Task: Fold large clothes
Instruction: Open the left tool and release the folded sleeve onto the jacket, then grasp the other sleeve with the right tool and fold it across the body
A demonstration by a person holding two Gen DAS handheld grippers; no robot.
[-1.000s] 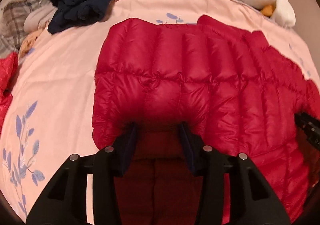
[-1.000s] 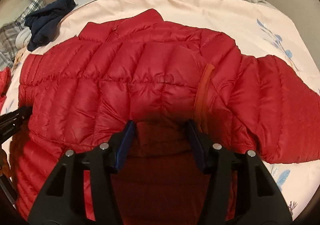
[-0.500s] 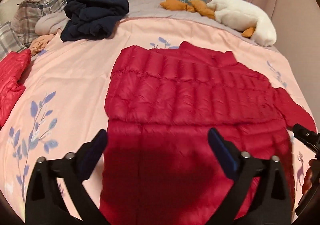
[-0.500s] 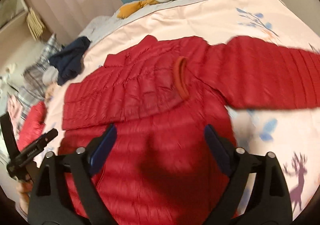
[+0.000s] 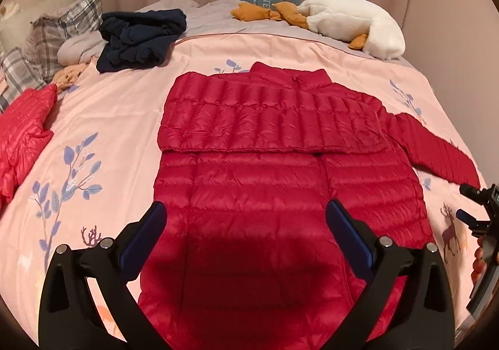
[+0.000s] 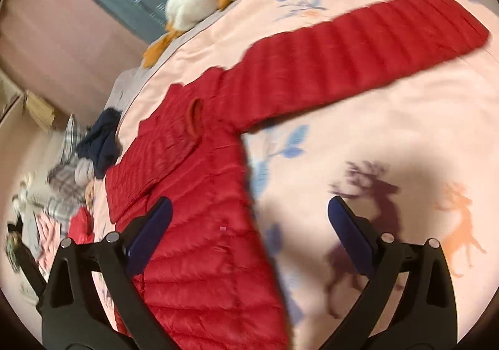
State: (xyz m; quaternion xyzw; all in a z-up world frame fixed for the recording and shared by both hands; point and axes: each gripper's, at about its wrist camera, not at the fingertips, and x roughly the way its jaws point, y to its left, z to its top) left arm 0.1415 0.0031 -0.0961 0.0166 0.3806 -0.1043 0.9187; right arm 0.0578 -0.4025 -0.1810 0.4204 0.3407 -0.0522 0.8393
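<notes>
My red jacket (image 5: 290, 163) lies flat on the bed (image 5: 118, 119), one sleeve folded across the chest with its lower edge straight, the other sleeve (image 6: 358, 54) stretched out over bare pink cover. My left claw (image 5: 246, 237) hangs above the hem, spread wide, gripping nothing. My right claw (image 6: 249, 234) straddles the jacket's side edge, also spread, empty. Dark clothes (image 5: 140, 38) sit well apart.

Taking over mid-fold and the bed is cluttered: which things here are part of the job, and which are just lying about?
Part of the job:
red jacket, one sleeve folded across its chest
its other sleeve, spread out sideways
left tongs and right tongs, both open, holding nothing

Lying about:
navy clothes
white plush goose
plaid pillow
another red garment, at the bed's left edge
</notes>
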